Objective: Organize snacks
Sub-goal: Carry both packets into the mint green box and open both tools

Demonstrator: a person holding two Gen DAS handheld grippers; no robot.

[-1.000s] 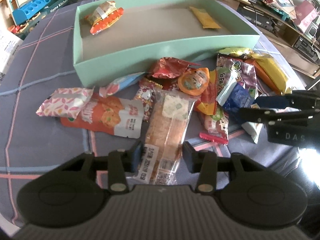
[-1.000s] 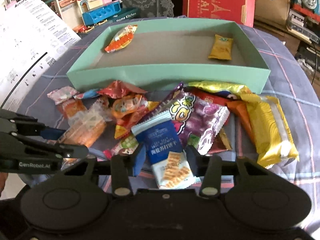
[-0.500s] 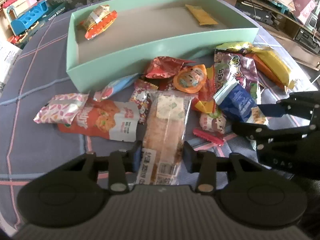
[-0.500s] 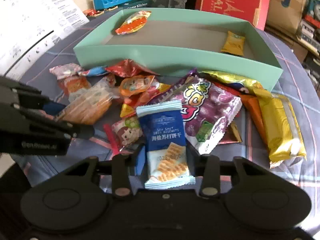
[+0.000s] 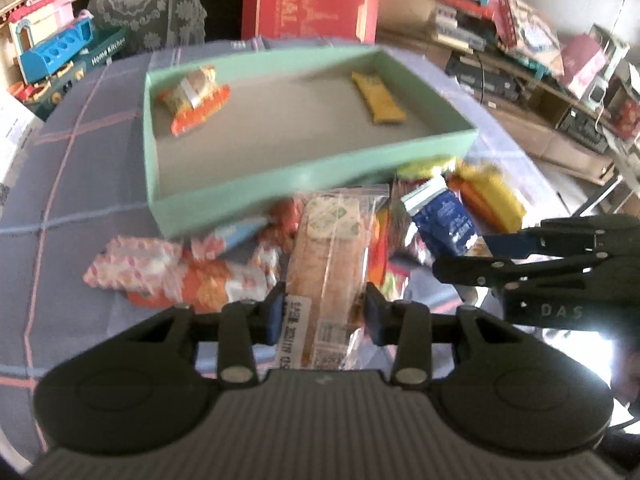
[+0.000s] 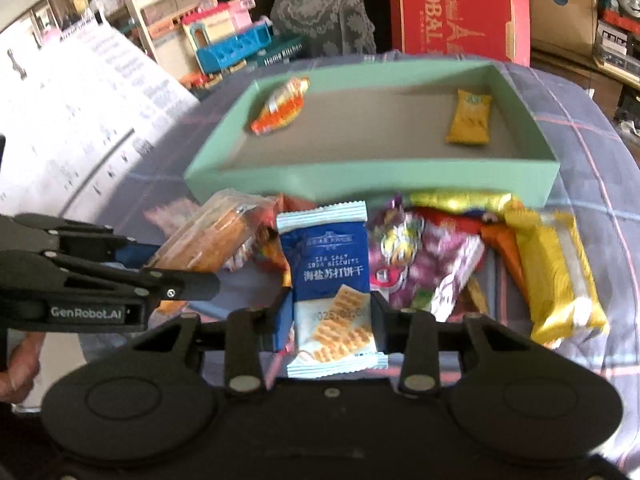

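— Between our right gripper's (image 6: 331, 314) fingers, low centre of its view, what do we read?
— "SEA SALT SODA BISCUITS" on the blue biscuit packet (image 6: 330, 264), pinched at both sides.
— And our left gripper (image 5: 320, 314)?
— Clamped on the clear cake packet (image 5: 330, 264), below the green tray (image 5: 320, 178); "GenRobot.AI" marks its side.

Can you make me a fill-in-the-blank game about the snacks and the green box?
1. The left hand-held gripper is shut on a clear-wrapped ____ bar.
2. The right hand-held gripper is shut on a ____ and white biscuit packet.
3. The green box already has ____ snacks lying in it.
4. The yellow packet in the box lies near its ____ end in the right wrist view.

Missing words: cake; blue; two; right
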